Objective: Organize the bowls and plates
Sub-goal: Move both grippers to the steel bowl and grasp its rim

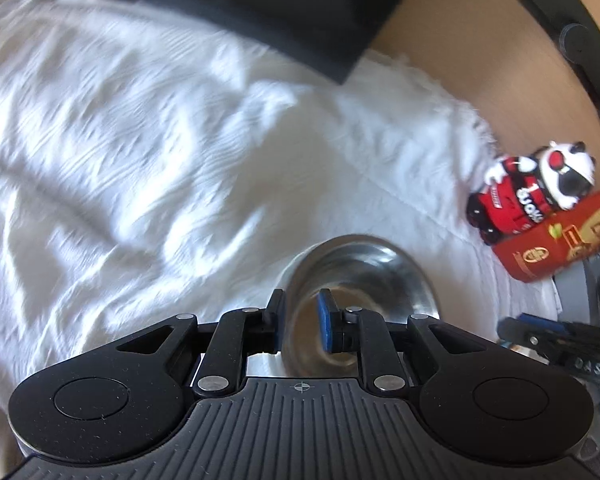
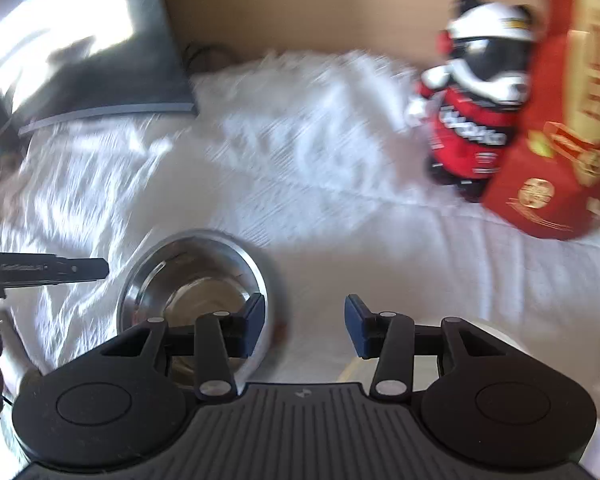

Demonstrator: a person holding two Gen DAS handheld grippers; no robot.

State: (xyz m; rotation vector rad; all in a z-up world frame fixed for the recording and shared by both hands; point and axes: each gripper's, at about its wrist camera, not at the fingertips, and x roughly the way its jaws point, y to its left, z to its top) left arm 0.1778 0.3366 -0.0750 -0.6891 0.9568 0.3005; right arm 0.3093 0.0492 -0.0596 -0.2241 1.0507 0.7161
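One steel bowl (image 1: 360,276): your left gripper (image 1: 302,322) pinches its rim. Your right gripper (image 2: 305,326), spread wide, sits just beside it on white cloth (image 2: 340,184).

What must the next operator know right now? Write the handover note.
Left gripper: fingers narrowed on either side of the steel bowl's near rim; a firm grip cannot be confirmed through the blur.
Right gripper: open, holding nothing, beside the bowl's right edge.
The bowl sits upright on the white cloth.
Done: nothing visibly stacked.
Left: secure the bowl and place it; no plates clearly in view.
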